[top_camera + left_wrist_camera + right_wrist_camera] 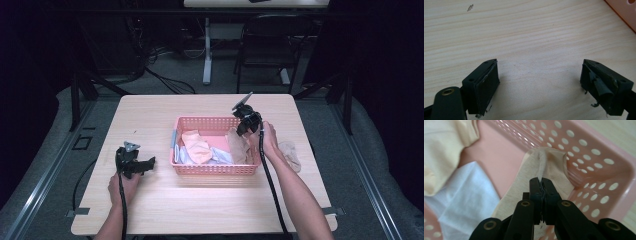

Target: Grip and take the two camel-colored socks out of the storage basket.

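desk (165, 210) carrying pink basket (216, 170) at centre | basket holding peach, white and beige cloths, partly overlapping | right hand-held gripper (541, 182) clamping together on beige cloth (554, 173) in basket's right end, cloth hanging lengthwise toward floor | left hand-held gripper (539, 75) hovering wide apart over bare desk, gripping nothing

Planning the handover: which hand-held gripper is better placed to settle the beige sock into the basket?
Right. The right hand-held gripper is shut on the beige sock inside the pink basket; the left hand-held gripper sits open on the table.
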A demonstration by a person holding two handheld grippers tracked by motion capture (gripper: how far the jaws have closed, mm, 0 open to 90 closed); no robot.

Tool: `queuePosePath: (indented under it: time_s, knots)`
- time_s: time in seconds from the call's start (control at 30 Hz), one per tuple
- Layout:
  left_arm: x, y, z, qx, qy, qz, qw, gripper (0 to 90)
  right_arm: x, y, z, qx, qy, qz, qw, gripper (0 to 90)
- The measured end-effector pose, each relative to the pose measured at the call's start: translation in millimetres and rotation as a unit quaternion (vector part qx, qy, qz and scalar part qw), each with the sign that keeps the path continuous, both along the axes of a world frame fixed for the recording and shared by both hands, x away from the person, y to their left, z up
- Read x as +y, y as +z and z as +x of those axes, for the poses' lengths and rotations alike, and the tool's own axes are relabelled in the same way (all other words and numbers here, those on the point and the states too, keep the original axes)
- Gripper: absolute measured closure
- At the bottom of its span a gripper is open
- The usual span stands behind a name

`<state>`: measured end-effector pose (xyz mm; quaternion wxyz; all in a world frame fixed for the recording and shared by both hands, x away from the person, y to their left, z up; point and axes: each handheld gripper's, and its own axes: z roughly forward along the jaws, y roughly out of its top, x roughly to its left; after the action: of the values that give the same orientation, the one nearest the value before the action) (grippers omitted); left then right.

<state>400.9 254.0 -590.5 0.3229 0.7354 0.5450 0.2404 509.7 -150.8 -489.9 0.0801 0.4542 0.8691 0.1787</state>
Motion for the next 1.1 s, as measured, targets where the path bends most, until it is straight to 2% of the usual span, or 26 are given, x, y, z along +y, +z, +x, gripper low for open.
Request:
queuePosePath:
  time_s: [0.07, 0.17, 0.4, 0.47, 0.5, 0.87, 1.1]
  knots:
    - [0.0, 0.0, 0.0, 0.000, 0.000, 0.000, 1.0000, 14.9, 0.0, 8.7, -5.7, -0.010, 0.003, 0.010, 0.9999, 88.3]
    - [0.0, 0.0, 0.0, 0.000, 0.000, 0.000, 1.0000, 14.9, -1.5, 21.7, -12.6, -0.016, 0.015, 0.012, 0.9997, 88.3]
    - [0.0, 0.0, 0.0, 0.000, 0.000, 0.000, 1.0000, 14.9, -4.4, 41.4, -24.3, -0.037, 0.025, 0.020, 0.9988, 88.4]
    - [0.0, 0.0, 0.0, 0.000, 0.000, 0.000, 1.0000, 14.9, -3.4, 42.2, -26.7, -0.070, 0.017, 0.038, 0.9967, 88.4]
    - [0.0, 0.0, 0.0, 0.000, 0.000, 0.000, 1.0000, 14.9, -5.4, 50.3, -27.0, -0.041, 0.029, 0.024, 0.9985, 88.4]
    - [-0.1, 0.0, 0.0, 0.000, 0.000, 0.000, 1.0000, 14.9, -5.6, 84.2, -35.7, -0.058, 0.043, 0.034, 0.9968, 88.4]
    - [-0.1, 0.0, 0.0, 0.000, 0.000, 0.000, 1.0000, 14.9, -8.2, 103.1, -38.9, -0.056, 0.048, 0.034, 0.9967, 88.4]
